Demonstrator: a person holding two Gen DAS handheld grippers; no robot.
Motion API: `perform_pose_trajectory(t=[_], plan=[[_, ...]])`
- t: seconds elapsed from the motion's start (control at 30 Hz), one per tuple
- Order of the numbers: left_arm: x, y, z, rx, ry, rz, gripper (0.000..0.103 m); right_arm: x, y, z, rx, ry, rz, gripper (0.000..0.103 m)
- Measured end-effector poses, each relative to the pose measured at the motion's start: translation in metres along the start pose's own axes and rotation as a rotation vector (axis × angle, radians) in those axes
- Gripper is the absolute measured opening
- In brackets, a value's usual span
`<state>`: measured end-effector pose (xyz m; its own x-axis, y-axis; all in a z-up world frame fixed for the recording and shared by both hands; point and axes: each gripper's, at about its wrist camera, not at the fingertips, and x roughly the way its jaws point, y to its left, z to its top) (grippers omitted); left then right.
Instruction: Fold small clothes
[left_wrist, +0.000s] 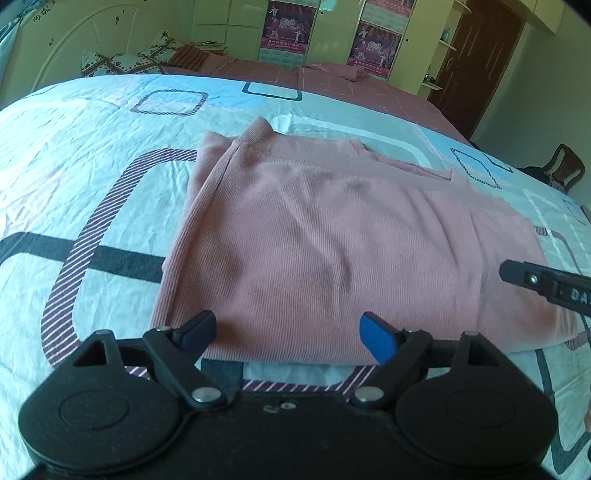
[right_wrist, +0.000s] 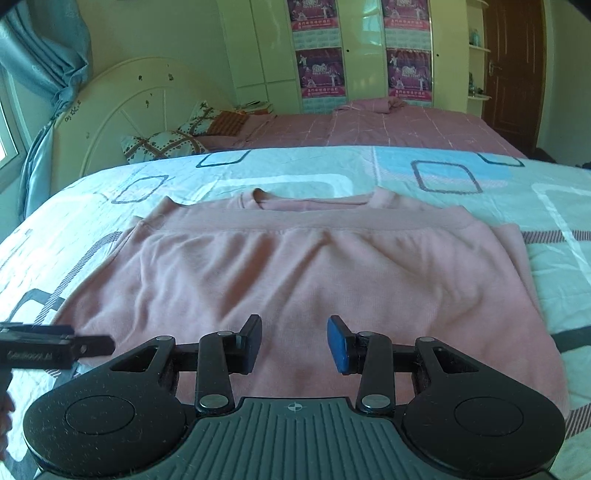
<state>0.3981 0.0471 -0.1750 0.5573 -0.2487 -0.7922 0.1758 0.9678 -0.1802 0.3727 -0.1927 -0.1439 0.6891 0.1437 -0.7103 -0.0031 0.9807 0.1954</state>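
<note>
A pink ribbed top (left_wrist: 332, 236) lies folded flat on the patterned bedsheet (left_wrist: 74, 177). In the right wrist view the top (right_wrist: 295, 273) shows its hem band folded up near the neckline. My left gripper (left_wrist: 288, 332) is open and empty, its fingers over the top's near edge. My right gripper (right_wrist: 294, 341) is open and empty over the top's near part. The right gripper's finger shows in the left wrist view (left_wrist: 546, 282) at the top's right edge. The left gripper's finger shows in the right wrist view (right_wrist: 55, 347) at the top's left edge.
The bedsheet (right_wrist: 443, 173) covers the near bed. A second bed with a pink cover (right_wrist: 388, 129) and pillows (right_wrist: 166, 144) lies beyond. A headboard (right_wrist: 122, 110), wardrobes with posters (right_wrist: 321, 70), a brown door (right_wrist: 517, 66) and a chair (left_wrist: 565, 166) stand around.
</note>
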Motion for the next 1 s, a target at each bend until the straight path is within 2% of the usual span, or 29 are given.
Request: perform_pose_trajectory(t=[0.17,0.27,0.37,0.5,0.63,0.83,1.0], plan=[[-0.003,0.017,-0.013,-0.071,0.05,-0.022,0.085,0.023,0.017,0.007,0.01,-0.018,-0.043,0.039],[-0.002,0.028,-0.017,-0.127,0.067,-0.05,0.085,0.05,0.019,-0.007,-0.015,0.086,-0.092,0.039],[-0.002,0.035,-0.016,-0.198,0.077,-0.105,0.087,0.046,0.017,-0.012,-0.014,0.068,-0.091,0.039],[0.002,0.043,-0.018,-0.323,0.088,-0.196,0.089,0.035,0.018,0.003,0.014,0.019,-0.067,0.039],[0.011,0.047,-0.017,-0.391,0.061,-0.244,0.096,0.035,0.025,0.013,0.005,0.006,-0.056,0.039],[0.027,0.063,-0.013,-0.538,-0.03,-0.342,0.093,0.044,0.025,0.014,0.015,0.017,-0.072,0.039],[0.042,0.067,-0.004,-0.607,-0.116,-0.391,0.091,0.047,0.026,0.023,0.021,-0.001,-0.08,0.039]])
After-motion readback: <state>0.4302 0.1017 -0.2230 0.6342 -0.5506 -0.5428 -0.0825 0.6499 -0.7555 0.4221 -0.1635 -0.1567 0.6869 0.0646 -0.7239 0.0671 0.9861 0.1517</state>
